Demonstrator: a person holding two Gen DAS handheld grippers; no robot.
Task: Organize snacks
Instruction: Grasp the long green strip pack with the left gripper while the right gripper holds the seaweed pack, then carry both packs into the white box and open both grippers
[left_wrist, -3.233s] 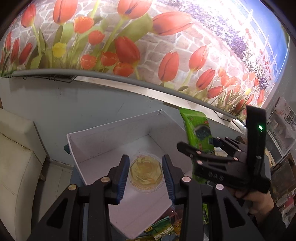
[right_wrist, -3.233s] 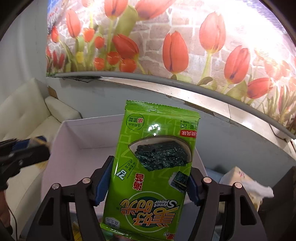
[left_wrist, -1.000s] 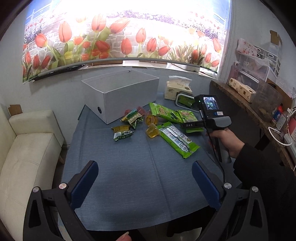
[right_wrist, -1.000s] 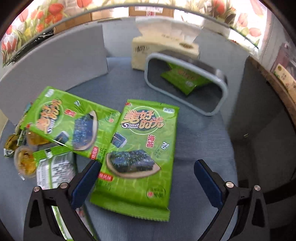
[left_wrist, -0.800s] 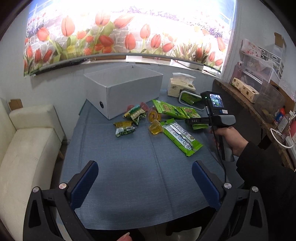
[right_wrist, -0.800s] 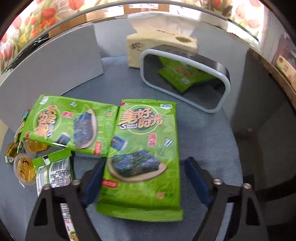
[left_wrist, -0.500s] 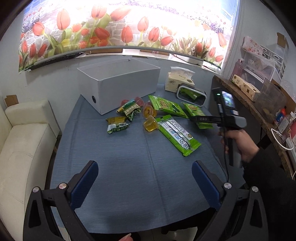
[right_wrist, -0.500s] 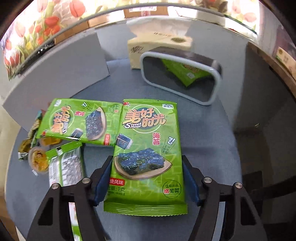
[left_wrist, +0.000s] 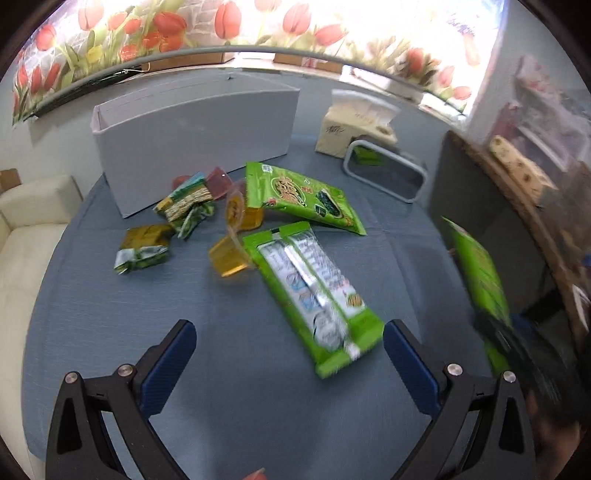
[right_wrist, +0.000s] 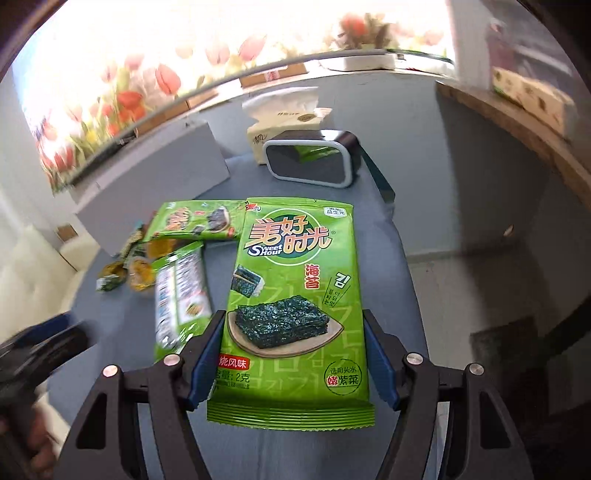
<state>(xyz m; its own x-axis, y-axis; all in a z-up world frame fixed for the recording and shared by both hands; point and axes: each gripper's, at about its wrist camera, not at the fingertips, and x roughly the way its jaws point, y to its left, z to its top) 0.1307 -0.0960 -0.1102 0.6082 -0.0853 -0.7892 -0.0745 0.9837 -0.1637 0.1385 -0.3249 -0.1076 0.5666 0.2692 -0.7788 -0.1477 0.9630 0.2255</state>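
A blue-clothed desk (left_wrist: 92, 317) carries a white box (left_wrist: 195, 136), scattered snack packets (left_wrist: 314, 291), jelly cups (left_wrist: 229, 256), a tissue box (left_wrist: 347, 129).

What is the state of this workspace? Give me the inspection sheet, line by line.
Surface: blue-clothed table.
Job's things: white box at the back; seaweed packet lifted; second seaweed packet, long green pack, jelly cups and small wrapped snacks loose on the cloth.
Clutter: tissue box, grey-framed mirror.
Grippers: right gripper clamps the lifted packet; left gripper open, empty.
Cables: nothing seen.
Surroundings: tulip mural, cream sofa.
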